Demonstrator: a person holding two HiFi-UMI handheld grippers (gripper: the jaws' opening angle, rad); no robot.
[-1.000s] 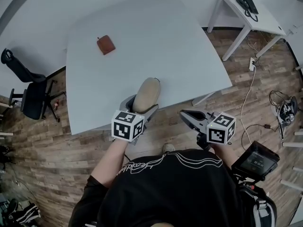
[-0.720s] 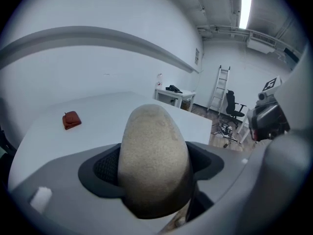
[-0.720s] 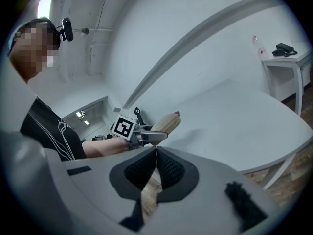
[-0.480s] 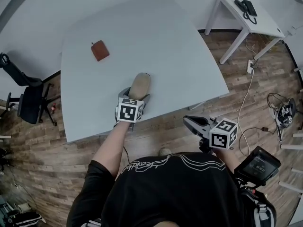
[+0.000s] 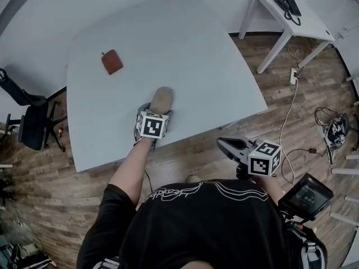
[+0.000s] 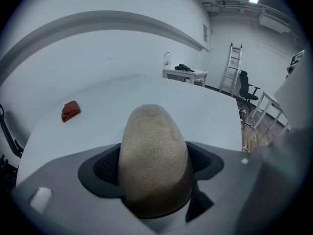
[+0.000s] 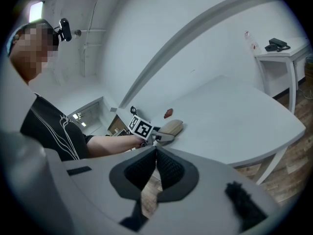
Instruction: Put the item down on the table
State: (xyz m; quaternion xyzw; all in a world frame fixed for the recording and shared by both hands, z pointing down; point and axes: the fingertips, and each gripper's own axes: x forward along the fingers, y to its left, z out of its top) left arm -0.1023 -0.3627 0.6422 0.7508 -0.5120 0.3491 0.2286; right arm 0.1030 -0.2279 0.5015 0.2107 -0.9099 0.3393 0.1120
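A tan, rounded oblong item (image 5: 162,97) is clamped between the jaws of my left gripper (image 5: 159,110), which is over the white table (image 5: 185,49) a little inside its near edge. The left gripper view shows the item (image 6: 154,151) filling the gap between both pads. Whether it touches the tabletop cannot be told. My right gripper (image 5: 225,145) hangs off the table over the wooden floor, its jaws closed together with nothing in them (image 7: 156,163). From the right gripper view the item (image 7: 171,127) sticks out past the left gripper's marker cube.
A small reddish-brown pouch (image 5: 111,61) lies on the table's far left. A white side table with a phone (image 5: 291,10) stands at the far right. An office chair (image 5: 28,116) is on the left, and cables (image 5: 291,111) trail across the floor on the right.
My left gripper has carried the tan item forward from the table's near edge to a spot over the tabletop. The right gripper has barely moved.
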